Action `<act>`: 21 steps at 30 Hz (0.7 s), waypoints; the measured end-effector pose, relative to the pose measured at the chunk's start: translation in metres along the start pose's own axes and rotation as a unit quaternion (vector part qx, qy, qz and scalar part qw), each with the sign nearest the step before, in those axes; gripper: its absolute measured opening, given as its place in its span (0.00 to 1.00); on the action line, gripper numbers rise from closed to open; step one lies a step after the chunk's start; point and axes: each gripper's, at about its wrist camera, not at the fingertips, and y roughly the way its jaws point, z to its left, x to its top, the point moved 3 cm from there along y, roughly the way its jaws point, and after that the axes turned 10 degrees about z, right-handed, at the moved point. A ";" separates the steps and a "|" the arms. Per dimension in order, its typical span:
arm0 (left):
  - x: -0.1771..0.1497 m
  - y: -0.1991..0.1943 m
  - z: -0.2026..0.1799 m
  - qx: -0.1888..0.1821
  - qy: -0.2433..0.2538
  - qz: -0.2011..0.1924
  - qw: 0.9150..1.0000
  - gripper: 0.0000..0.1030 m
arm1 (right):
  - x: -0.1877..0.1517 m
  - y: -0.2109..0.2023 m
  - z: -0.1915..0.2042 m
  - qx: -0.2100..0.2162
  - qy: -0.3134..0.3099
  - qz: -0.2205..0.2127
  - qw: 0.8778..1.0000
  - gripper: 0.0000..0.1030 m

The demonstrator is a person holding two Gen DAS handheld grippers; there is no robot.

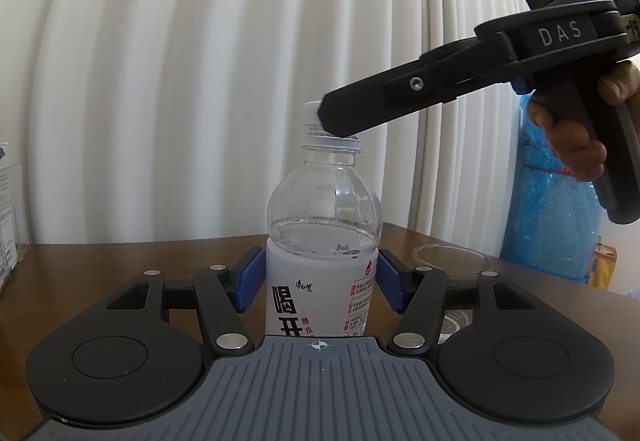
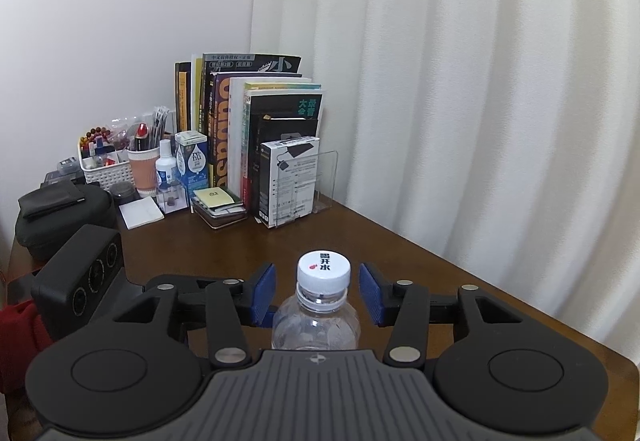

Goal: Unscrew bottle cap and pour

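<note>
White plastic cap [image 2: 323, 270] sits centred between the right claw [image 2: 317, 295] pads, which stand apart, untouching. Bottle [image 1: 322, 241] stands upright on the desk [image 2: 248, 241]; left claw [image 1: 316, 283] hugs its label, apparently clamped.

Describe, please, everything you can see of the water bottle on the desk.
The water bottle is clear ribbed plastic, upright on the brown desk, partly filled. A white label with black and red Chinese print wraps its lower body. Its white cap is still on. The left claw pads press its label sides; the right claw straddles the cap, pads apart from it.
</note>
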 end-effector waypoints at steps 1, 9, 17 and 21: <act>0.000 0.000 0.000 0.000 0.000 0.000 1.000 0.58 | 0.000 0.000 0.000 0.001 0.000 0.000 1.000 0.48; 0.001 0.000 -0.001 0.001 0.001 0.000 1.000 0.58 | -0.006 -0.006 0.005 0.001 -0.002 -0.004 1.000 0.50; 0.000 0.001 -0.003 0.001 0.001 0.001 1.000 0.58 | -0.009 -0.009 0.007 -0.002 -0.006 -0.003 1.000 0.50; 0.000 0.001 -0.002 0.001 0.002 0.001 1.000 0.58 | -0.006 -0.007 0.005 -0.011 -0.002 -0.007 1.000 0.51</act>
